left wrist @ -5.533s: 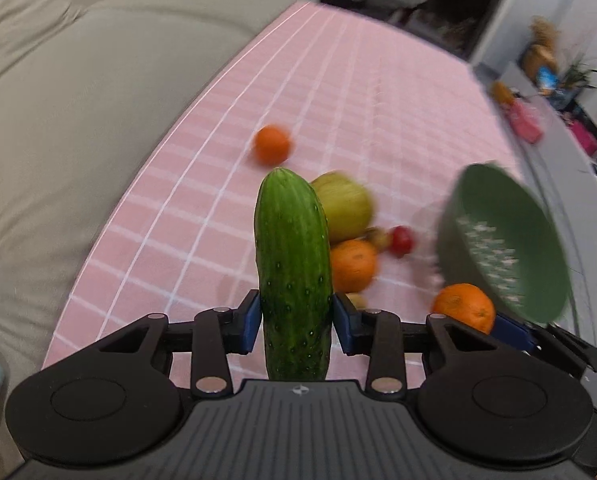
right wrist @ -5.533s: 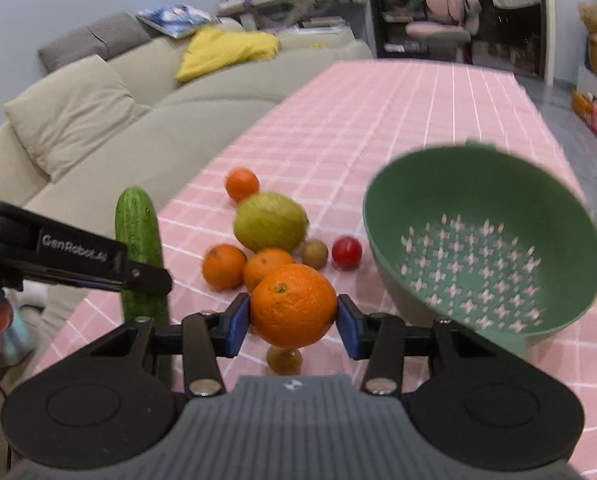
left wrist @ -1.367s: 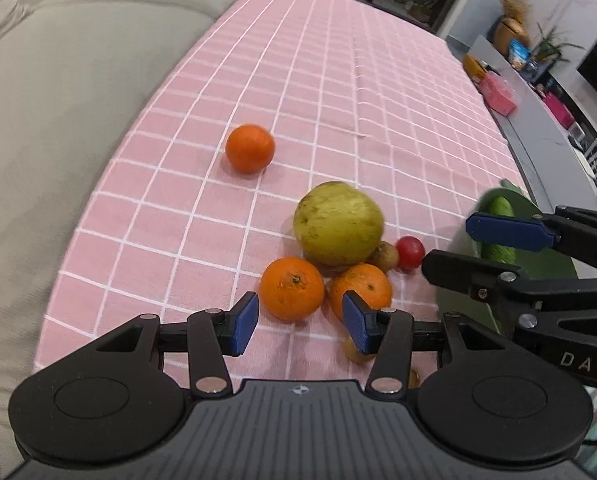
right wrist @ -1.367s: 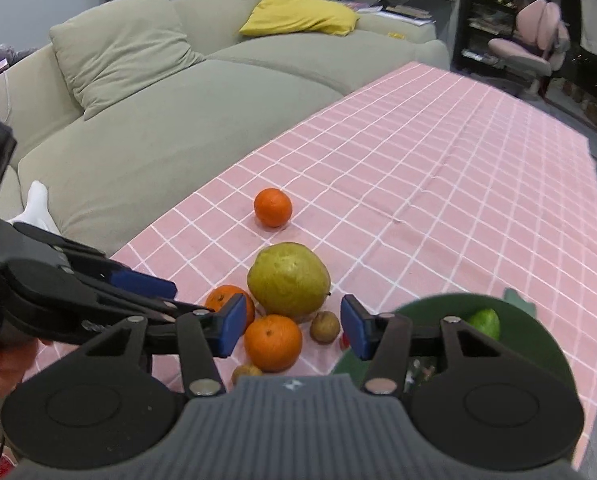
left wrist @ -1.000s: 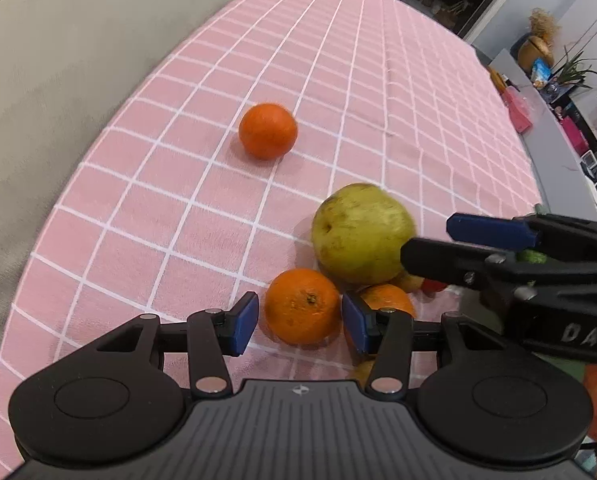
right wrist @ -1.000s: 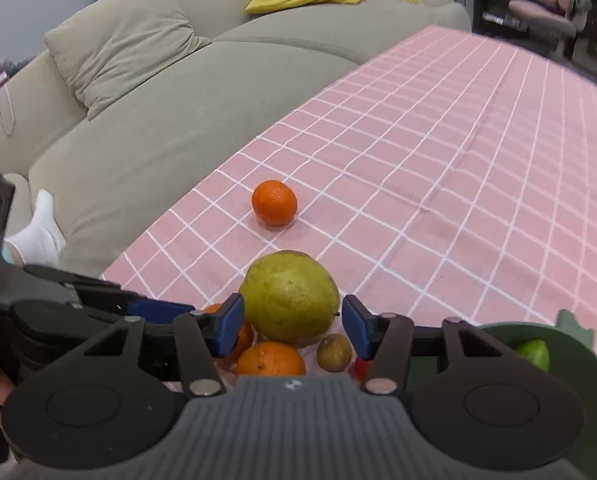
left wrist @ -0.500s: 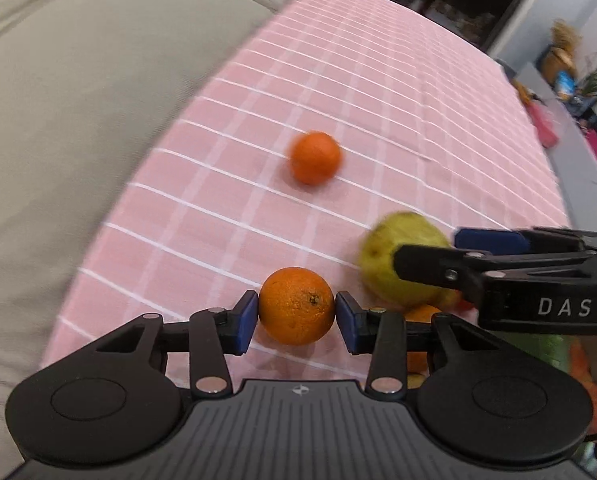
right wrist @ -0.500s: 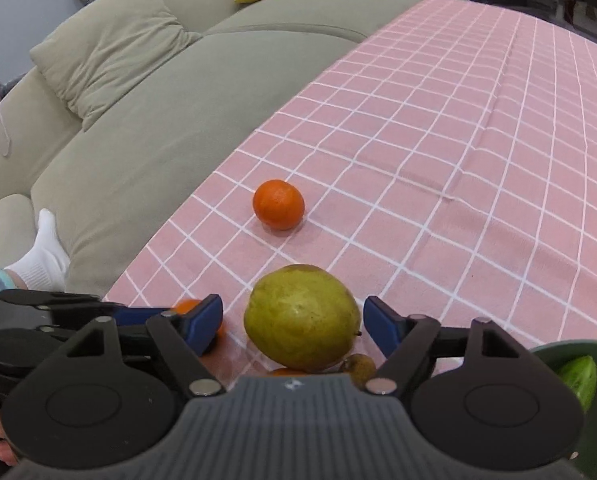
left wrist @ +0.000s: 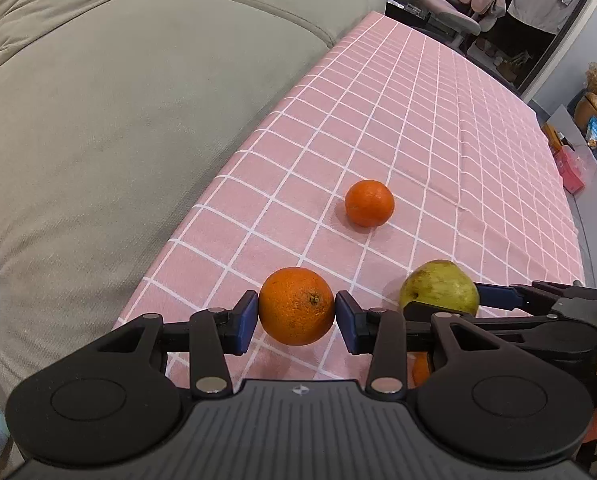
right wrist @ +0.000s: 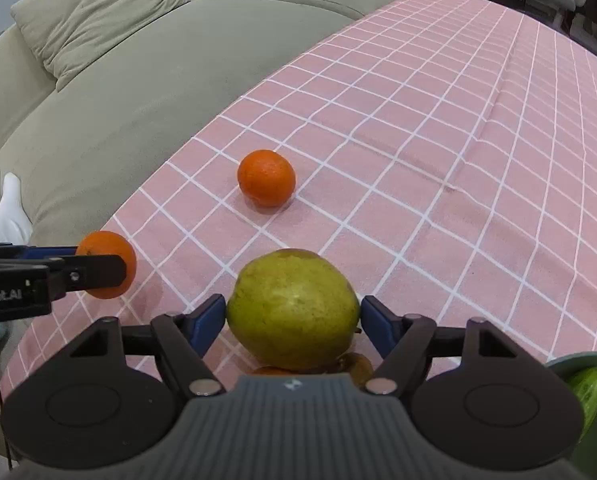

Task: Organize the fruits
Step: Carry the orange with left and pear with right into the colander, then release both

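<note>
My left gripper (left wrist: 296,316) is shut on an orange (left wrist: 296,306) and holds it above the pink checked cloth; the orange also shows in the right wrist view (right wrist: 104,250). My right gripper (right wrist: 292,320) is shut on a big yellow-green pear (right wrist: 292,306), also visible in the left wrist view (left wrist: 438,290). A lone orange (left wrist: 369,203) lies farther out on the cloth, seen too in the right wrist view (right wrist: 266,177). The green colander (right wrist: 590,364) with a cucumber (right wrist: 586,394) in it sits at the right edge.
A grey-green sofa (left wrist: 118,100) runs along the table's left edge. Small fruits (right wrist: 354,364) lie under the pear, another orange (left wrist: 420,368) behind my left gripper. A pink office chair (left wrist: 466,4) stands beyond the table's far end.
My left gripper has lifted the orange off the cloth and swung left. My right gripper has closed on the pear, which now sits between its pads.
</note>
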Tool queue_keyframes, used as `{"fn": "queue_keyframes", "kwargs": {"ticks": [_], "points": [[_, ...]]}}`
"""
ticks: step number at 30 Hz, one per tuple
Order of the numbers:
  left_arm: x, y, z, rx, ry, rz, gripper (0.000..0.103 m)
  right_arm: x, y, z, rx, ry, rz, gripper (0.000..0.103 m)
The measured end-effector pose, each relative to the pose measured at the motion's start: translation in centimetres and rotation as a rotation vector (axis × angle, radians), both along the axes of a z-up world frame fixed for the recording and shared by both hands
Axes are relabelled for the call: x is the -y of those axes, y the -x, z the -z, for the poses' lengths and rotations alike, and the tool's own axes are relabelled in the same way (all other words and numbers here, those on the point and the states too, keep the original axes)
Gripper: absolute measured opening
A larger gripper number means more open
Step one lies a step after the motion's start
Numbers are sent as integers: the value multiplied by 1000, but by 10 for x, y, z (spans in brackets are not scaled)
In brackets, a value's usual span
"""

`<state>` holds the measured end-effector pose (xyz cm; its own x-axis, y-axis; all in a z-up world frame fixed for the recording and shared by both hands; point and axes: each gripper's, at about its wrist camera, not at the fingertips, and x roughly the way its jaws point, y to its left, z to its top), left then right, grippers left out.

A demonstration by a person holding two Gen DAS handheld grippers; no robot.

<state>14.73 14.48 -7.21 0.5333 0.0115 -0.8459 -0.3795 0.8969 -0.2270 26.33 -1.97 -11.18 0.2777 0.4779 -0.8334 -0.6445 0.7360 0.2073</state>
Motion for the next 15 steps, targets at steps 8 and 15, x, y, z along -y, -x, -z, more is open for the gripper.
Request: {"fn": "queue_keyframes", "kwargs": {"ticks": [8, 15], "points": [[4, 9, -19, 47, 27, 7, 47, 4, 14, -15, 46, -7, 19, 70], [20, 16, -49, 113, 64, 54, 47, 29, 40, -65, 106, -73, 34, 69]]}}
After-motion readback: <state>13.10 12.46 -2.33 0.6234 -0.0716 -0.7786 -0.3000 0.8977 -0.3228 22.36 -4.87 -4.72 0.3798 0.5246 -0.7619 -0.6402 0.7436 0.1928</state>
